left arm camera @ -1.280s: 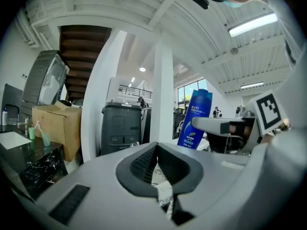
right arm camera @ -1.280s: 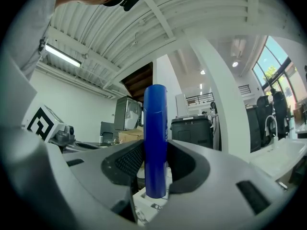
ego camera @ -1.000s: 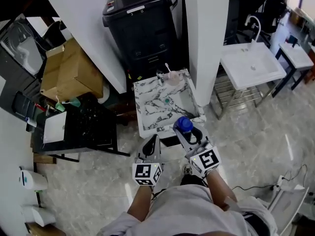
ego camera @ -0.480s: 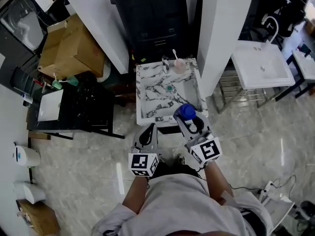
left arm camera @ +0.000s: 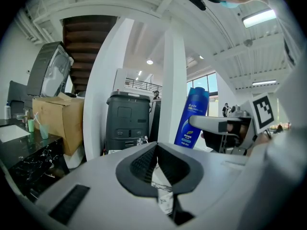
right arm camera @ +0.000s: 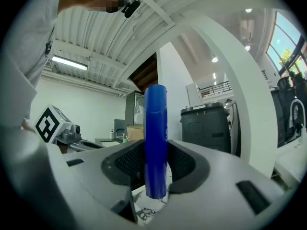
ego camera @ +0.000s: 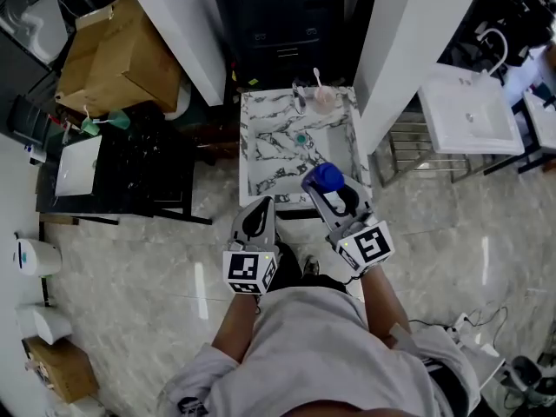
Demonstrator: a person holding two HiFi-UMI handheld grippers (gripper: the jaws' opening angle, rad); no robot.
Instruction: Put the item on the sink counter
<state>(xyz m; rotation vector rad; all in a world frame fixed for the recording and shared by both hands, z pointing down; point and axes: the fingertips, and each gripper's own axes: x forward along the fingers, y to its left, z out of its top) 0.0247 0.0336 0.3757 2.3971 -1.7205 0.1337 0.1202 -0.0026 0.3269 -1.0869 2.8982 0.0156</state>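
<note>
The right claw [ego camera: 333,196] is gripping a blue bottle [ego camera: 327,178], with its two jaws pressing on the bottle's sides. The bottle is standing upright in the claw and is hanging over the front right corner of the marble sink worktop [ego camera: 247,150], not resting on it. The left claw [ego camera: 258,217] is closed with nothing inside it, and it is pointing at the front edge of the same worktop, just beside the right claw. A pink cup [ego camera: 324,101] with a toothbrush in it is sitting at the back of the worktop, near the tap. A big black bin [ego camera: 282,16] is standing behind the worktop. A brown cardboard box [ego camera: 113,55] is sitting off to the left, and a white sink [ego camera: 469,115] is standing off to the right.
</note>
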